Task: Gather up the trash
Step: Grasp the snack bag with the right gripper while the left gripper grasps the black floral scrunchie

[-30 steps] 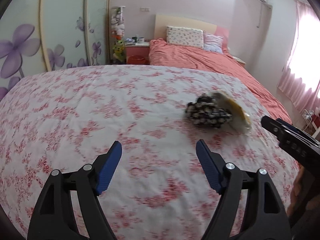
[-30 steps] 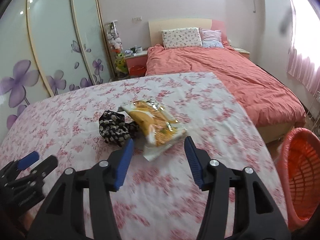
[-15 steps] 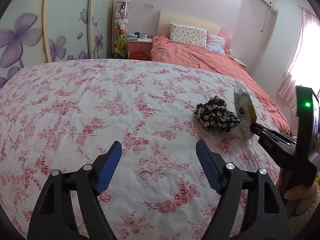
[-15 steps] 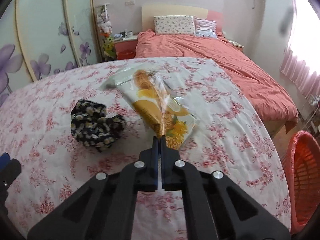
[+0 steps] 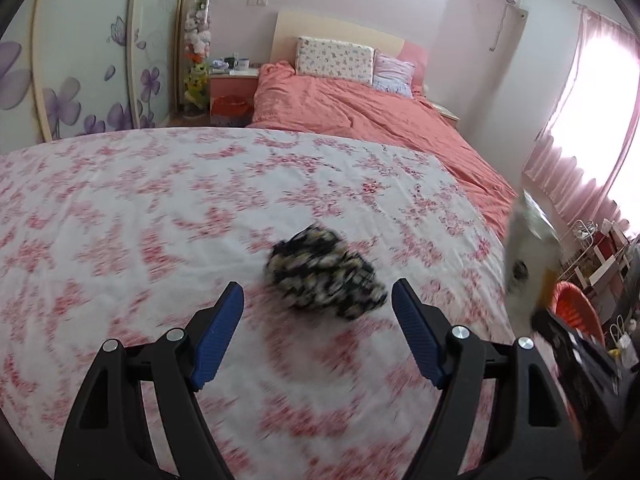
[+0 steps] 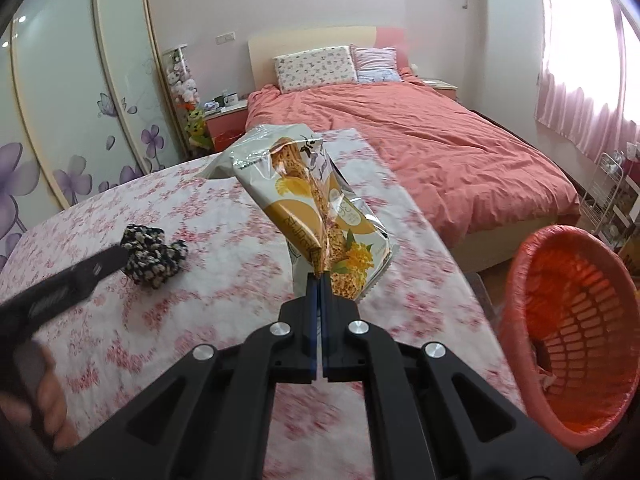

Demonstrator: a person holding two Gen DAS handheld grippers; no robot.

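My right gripper (image 6: 320,280) is shut on a yellow and white snack wrapper (image 6: 316,200) and holds it in the air above the flowered bedspread (image 6: 200,260). The wrapper also shows blurred at the right of the left wrist view (image 5: 528,248). A crumpled black and white flowered cloth (image 5: 324,274) lies on the bedspread just ahead of my left gripper (image 5: 318,312), which is open and empty with the cloth between its blue fingertips' lines. The cloth also shows in the right wrist view (image 6: 154,254). An orange mesh basket (image 6: 576,328) stands on the floor at the right.
A bed with a salmon duvet (image 6: 420,136) and pillows lies beyond. A wardrobe with purple flowers (image 6: 80,120) lines the left wall. A nightstand (image 5: 232,88) stands by the headboard. A wire rack (image 6: 608,196) stands at the far right under pink curtains.
My right gripper closed on the wrapper and lifted it off the bedspread toward the basket side. My left gripper moved right and forward up to the flowered cloth.
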